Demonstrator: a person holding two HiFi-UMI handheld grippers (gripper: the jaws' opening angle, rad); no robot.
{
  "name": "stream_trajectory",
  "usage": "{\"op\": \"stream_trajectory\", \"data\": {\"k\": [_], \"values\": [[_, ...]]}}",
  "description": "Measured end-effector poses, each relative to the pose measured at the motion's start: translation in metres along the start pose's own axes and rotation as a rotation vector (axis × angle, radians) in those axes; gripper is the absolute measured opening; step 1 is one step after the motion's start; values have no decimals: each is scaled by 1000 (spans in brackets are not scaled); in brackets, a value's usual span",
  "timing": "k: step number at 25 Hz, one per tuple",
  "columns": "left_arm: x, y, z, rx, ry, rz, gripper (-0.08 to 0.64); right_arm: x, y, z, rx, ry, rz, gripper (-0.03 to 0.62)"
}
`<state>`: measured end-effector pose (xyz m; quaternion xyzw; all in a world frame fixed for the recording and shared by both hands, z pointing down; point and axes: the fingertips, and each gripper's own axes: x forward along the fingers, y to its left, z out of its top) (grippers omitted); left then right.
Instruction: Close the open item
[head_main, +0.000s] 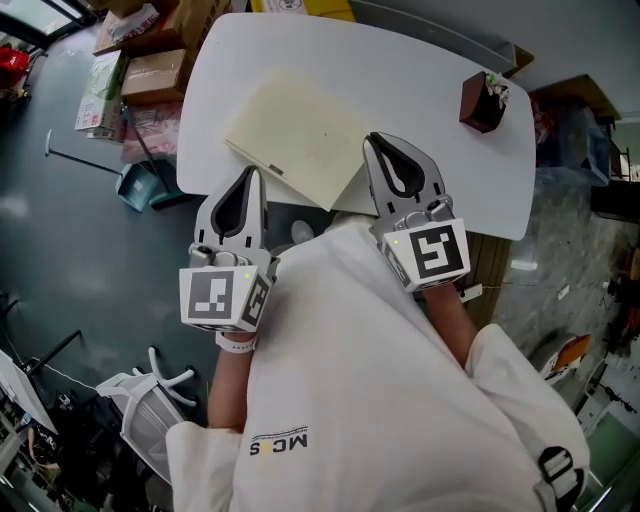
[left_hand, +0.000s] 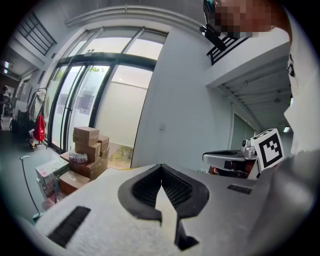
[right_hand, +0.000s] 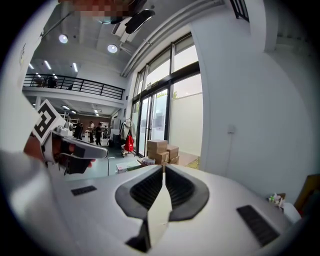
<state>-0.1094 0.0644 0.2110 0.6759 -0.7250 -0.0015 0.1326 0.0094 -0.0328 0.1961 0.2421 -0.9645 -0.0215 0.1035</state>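
Observation:
A flat cream folder-like item (head_main: 300, 135) lies on the white table (head_main: 420, 80), slightly askew, its cover down flat. Both grippers are held close to the person's chest, at the table's near edge. My left gripper (head_main: 250, 178) points at the item's near left corner, jaws together with nothing between them. My right gripper (head_main: 372, 142) has its tip over the item's near right corner, also shut and empty. Both gripper views look out level into the room, and the item does not appear in them. The jaws of the left gripper (left_hand: 161, 169) and the right gripper (right_hand: 164, 169) meet in a closed line.
A dark red holder (head_main: 484, 100) stands at the table's far right corner. Cardboard boxes (head_main: 150, 60) and a dustpan (head_main: 140, 185) sit on the floor left of the table. A white chair base (head_main: 150, 400) is at the lower left.

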Motion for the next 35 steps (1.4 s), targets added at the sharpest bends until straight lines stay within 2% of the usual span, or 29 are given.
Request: {"op": "stream_trajectory", "data": {"k": [8,35], "values": [[-7,18,-1,-8,6,38,25,1,6,-3,6,9,4,17],[-28,14,-19,-50,8,36,25,-11,28,0,-22,27,19,17]]}}
